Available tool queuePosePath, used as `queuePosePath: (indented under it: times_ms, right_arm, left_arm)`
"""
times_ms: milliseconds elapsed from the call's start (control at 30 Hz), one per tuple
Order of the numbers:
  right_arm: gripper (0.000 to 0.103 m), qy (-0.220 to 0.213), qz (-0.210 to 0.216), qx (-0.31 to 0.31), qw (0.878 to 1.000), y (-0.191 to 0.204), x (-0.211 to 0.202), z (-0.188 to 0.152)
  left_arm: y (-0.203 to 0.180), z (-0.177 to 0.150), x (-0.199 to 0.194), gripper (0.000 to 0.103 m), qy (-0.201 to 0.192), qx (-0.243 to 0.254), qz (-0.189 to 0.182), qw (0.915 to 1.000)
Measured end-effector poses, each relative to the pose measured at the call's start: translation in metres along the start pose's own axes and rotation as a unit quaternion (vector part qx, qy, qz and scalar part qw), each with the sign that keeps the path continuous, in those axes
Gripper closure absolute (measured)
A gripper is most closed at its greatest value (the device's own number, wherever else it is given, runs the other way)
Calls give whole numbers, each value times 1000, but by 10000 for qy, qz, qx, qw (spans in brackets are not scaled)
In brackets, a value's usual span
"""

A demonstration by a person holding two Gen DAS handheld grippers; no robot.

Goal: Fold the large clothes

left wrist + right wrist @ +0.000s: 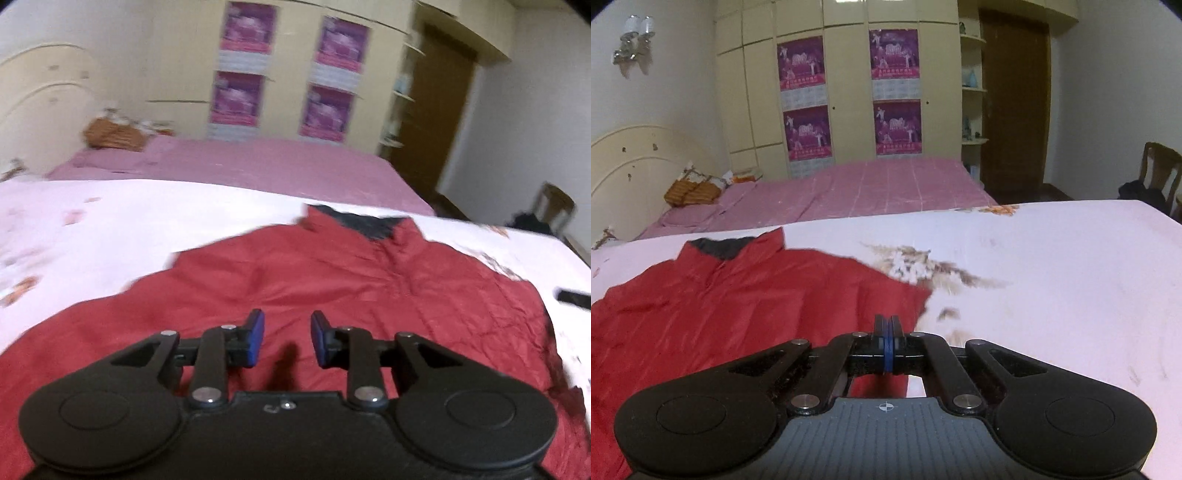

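Jacket (332,280), red, lay spread on our white bedsheet (1052,258); we held the left hand-held gripper (287,341) over it, jaws parted and empty, the right hand-held gripper (886,341) fully closed at its edge.

A red jacket (332,280) lies spread on a white bedsheet (110,229) across the frame's centre, dark collar toward upper right. The left gripper (287,341), lower centre, hovers above it, jaws apart and empty.
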State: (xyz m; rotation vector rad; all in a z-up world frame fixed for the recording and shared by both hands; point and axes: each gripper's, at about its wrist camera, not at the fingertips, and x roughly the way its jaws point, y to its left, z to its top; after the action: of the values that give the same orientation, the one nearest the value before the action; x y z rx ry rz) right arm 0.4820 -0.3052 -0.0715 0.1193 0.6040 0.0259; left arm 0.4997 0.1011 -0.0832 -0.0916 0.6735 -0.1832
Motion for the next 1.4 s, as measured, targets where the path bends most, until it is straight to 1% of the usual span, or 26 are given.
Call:
queuePosePath:
  times_ms: [100,167,200,233,267,300,333,367,400,467,500,567,600,667,700,733,767,833,867,933,1000,1033,1100,1167,1233,1400]
  right_arm:
    - [103,183,171,-98,9996,1,29,8]
    - [103,313,247,-254,9989,2,45,4]
    - [103,480,201,-364,9980,3,57,0]
    - [103,716,118,-437,9964,1,72,-5]
    - [103,855,116,-433,9953,-1,81,-12]
    - [103,757,156,-425,9961,-4,83,-16]
    - [103,772,149,-447,9959,-3,82,-15]
    - [103,745,152,-390,9963,-5,78,-12]
    - [103,612,201,-225,9977,-8,71,-10]
    - [103,368,193,-14,9991,-16,57,-8]
    - [103,253,96,7,9996,-19,52,-6]
    - [103,90,63,73,9999,-24,50,-2]
    - [103,130,63,32,9999,-23,54,0]
    - [103,428,-9,-124,9990,-20,73,0]
    - [103,712,-96,-228,9972,-21,89,-6]
    - [103,579,-113,-286,9978,-22,91,-10]
    - [103,555,-134,-337,9978,-21,92,-10]
    - [103,678,-173,-272,9972,-21,90,-5]
    - [103,697,-185,-128,9973,-23,86,-3]
    - [103,532,-118,71,9985,-26,67,1]
    - [103,487,-62,50,9988,-22,54,2]
    - [103,502,-13,52,9987,-19,52,1]
    - [103,639,55,18,9979,-10,55,-2]
    - [103,914,-85,-147,9957,-4,66,-12]
    - [103,739,-111,-231,9969,-2,66,-18]
    - [103,798,-248,-351,9959,-2,63,-18]
  left_arm:
    - [-13,0,27,76,282,300,-106,9991]
    - [-15,-10,44,76,521,476,52,9975]
    - [-13,-14,50,76,583,495,116,9970]
    - [-12,-18,52,76,574,475,110,9972]
    - [-9,-21,50,76,549,446,98,9974]
    - [-10,-20,48,77,558,457,130,9973]
    - [-10,-18,45,77,526,449,176,9975]
    - [-10,-17,36,77,356,422,207,9983]
    - [-7,-16,28,70,160,385,253,9988]
    - [-2,-15,21,57,-20,326,440,9985]
    - [0,-14,22,58,-8,334,424,9985]
    - [1,-14,30,60,208,443,455,9978]
    - [2,-14,35,59,320,481,468,9972]
    - [5,-16,41,59,443,503,542,9963]
    - [7,-18,43,59,441,479,556,9963]
    - [9,-20,44,59,419,414,559,9967]
    - [11,-21,44,59,400,344,546,9971]
    - [11,-20,39,59,405,321,581,9970]
    - [10,-18,32,62,343,282,592,9973]
    - [5,-17,17,61,108,222,422,9988]
    - [-10,-17,13,59,58,327,193,9993]
    - [-18,-19,13,59,53,425,161,9990]
    - [-30,-23,22,57,222,567,37,9981]
    - [-34,-31,35,56,460,676,125,9966]
    - [-31,-35,38,56,442,656,139,9968]
    - [-26,-34,38,56,478,661,132,9966]
